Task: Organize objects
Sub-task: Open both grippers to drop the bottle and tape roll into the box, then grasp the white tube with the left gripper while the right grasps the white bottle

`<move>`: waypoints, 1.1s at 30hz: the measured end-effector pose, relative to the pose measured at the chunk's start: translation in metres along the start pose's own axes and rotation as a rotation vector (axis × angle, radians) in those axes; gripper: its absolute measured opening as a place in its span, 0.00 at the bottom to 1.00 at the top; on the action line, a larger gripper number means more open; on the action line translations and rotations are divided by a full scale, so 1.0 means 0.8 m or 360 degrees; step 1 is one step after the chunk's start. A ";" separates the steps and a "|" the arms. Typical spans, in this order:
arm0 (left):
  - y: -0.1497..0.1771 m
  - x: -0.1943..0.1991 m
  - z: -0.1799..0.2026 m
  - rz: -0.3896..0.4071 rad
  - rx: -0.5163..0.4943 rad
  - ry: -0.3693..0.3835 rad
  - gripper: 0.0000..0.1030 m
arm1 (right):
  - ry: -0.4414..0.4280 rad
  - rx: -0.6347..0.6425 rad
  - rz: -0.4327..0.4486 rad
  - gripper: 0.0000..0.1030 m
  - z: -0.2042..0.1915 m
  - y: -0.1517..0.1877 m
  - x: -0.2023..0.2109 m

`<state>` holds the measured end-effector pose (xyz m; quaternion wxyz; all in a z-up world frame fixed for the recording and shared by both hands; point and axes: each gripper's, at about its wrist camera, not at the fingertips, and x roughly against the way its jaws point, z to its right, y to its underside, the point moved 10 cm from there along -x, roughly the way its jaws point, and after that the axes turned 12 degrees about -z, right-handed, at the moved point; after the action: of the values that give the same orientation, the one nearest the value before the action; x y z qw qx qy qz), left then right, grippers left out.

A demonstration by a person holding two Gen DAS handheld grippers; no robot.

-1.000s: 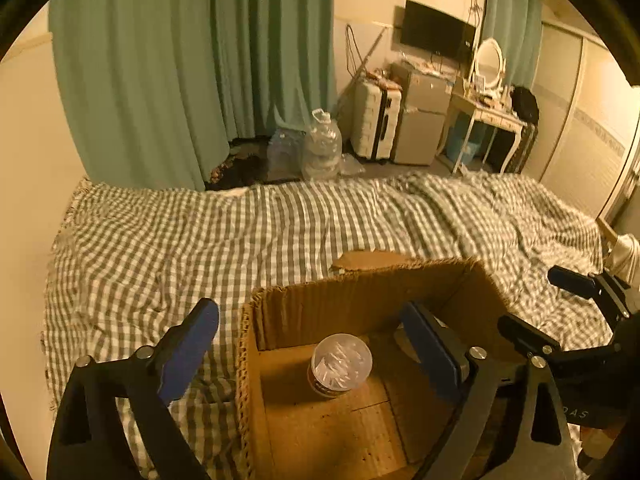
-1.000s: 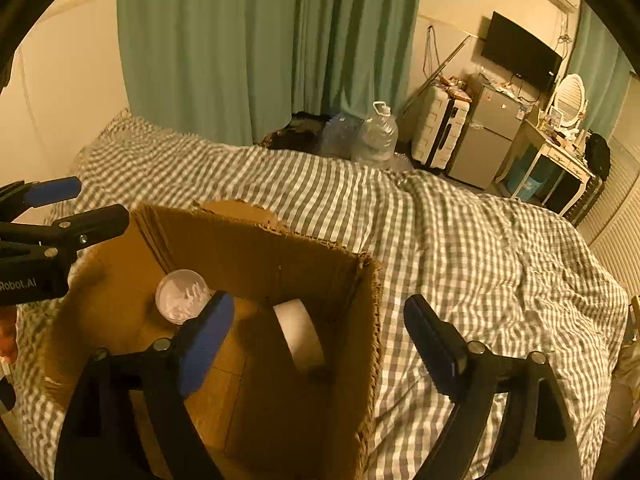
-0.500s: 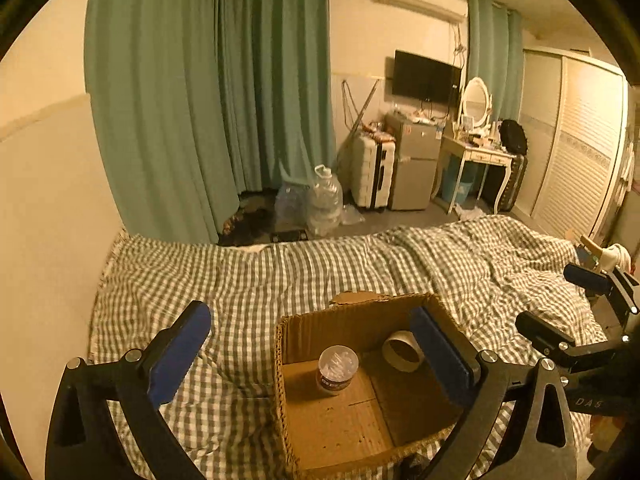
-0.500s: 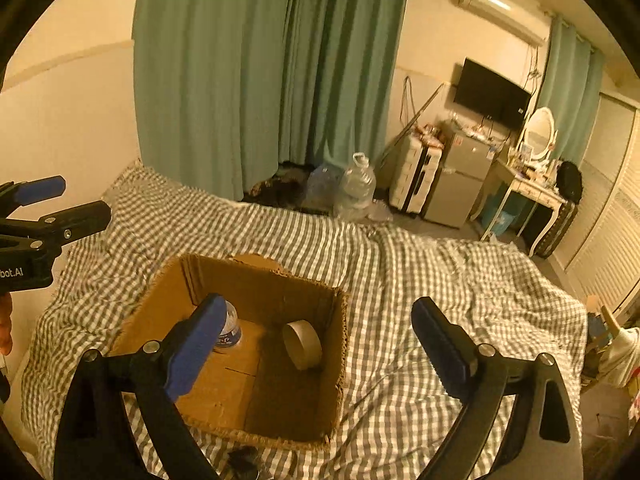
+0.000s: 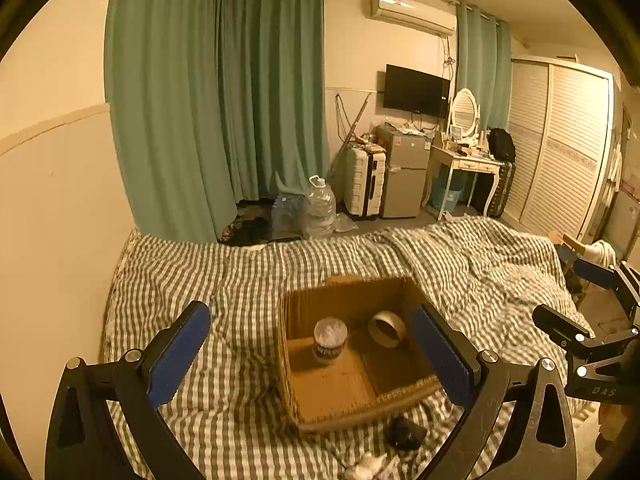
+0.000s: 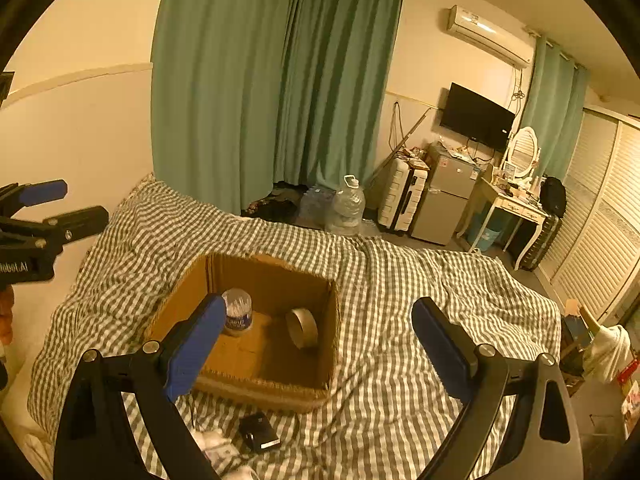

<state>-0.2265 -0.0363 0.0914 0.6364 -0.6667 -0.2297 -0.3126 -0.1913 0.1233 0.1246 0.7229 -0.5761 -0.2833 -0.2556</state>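
An open cardboard box [image 5: 344,404] [image 6: 260,390] sits on the checked bed. Inside stand a clear tub of cotton swabs [image 5: 329,340] [image 6: 237,312] and a roll of tape [image 5: 386,329] [image 6: 301,328] leaning at the far wall. A small black object [image 5: 405,433] [image 6: 259,432] and white crumpled stuff [image 5: 370,466] [image 6: 218,446] lie on the bed in front of the box. My left gripper [image 5: 312,354] is open and empty, high above the box. My right gripper [image 6: 318,342] is open and empty too; it shows at the right in the left wrist view [image 5: 576,300].
The checked bedspread [image 5: 208,280] covers the bed. Beyond its far edge are green curtains [image 5: 224,120], a big water bottle [image 5: 319,212], a suitcase [image 5: 366,186], a small fridge [image 5: 402,176] and a dressing table [image 5: 464,164]. A wall runs along the left.
Both grippers have risen and pulled back from the box, which now looks smaller and lower. The black object and white stuff in front of the box have come into view.
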 end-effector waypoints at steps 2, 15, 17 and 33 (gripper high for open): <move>0.019 0.003 0.003 -0.0003 -0.0012 0.0011 1.00 | -0.0002 0.0006 -0.0016 0.91 -0.002 0.019 0.004; 0.208 -0.087 0.027 -0.0217 -0.0019 -0.0040 1.00 | -0.0081 0.0033 -0.0325 0.91 -0.047 0.202 -0.075; 0.238 -0.107 0.032 -0.0258 -0.0012 -0.0042 1.00 | -0.0089 0.0042 -0.0399 0.91 -0.059 0.230 -0.094; 0.341 -0.192 0.034 -0.0500 0.0061 -0.0051 1.00 | -0.0273 -0.0045 -0.0807 0.91 -0.132 0.371 -0.212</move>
<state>-0.1386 -0.0183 -0.2096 0.5886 -0.6152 -0.3472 -0.3931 -0.0928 0.0882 -0.2173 0.6010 -0.5162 -0.4753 -0.3826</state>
